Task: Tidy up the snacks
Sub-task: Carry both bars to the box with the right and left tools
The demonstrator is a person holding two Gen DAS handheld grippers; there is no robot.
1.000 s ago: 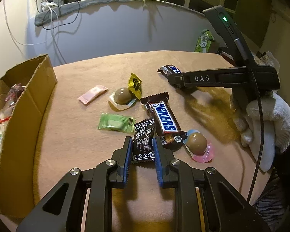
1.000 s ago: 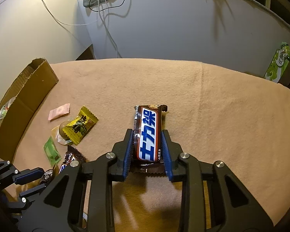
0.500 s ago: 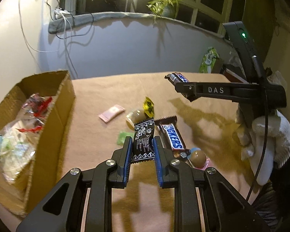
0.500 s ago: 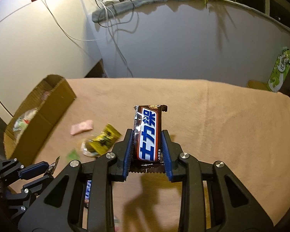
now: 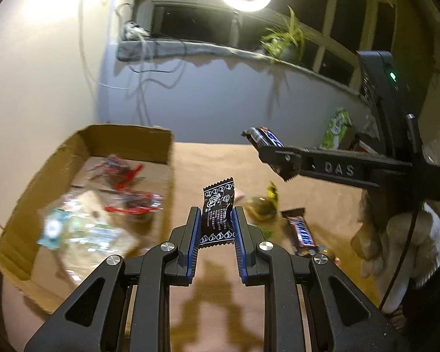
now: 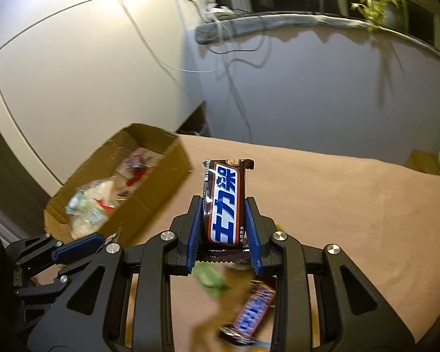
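Black snack packet (image 5: 218, 211) sits clamped between the blue pads of the left gripper (image 5: 217, 228), held in the air above the tan table (image 5: 220, 161), just beside the near-right corner of the cardboard box (image 5: 126, 138). The right gripper (image 6: 224, 226) has its fingers closed on a brown chocolate bar w/ blue-and-white label (image 6: 224, 202), also lifted off the table (image 6: 352, 205), box (image 6: 149, 146) to its left.

Step in hand, by the look of it: carrying both snacks to the box, which already holds several clear and red wrappers. To do it well, bring each packet fully over the box wall and inside the opening before parting the fingers; a flat, light packet may flutter or catch on the rim. With two grippers heading to one box, going one at a time looks safer.

Left view shows what's left on the table: a second chocolate bar (image 5: 300, 231), a yellow-wrapped sweet (image 5: 262, 205), plus the gloved right hand (image 5: 402, 240) on its tool. Right view blurs those into streaks, but shows the left gripper (image 6: 82, 243) low at the box's near side.
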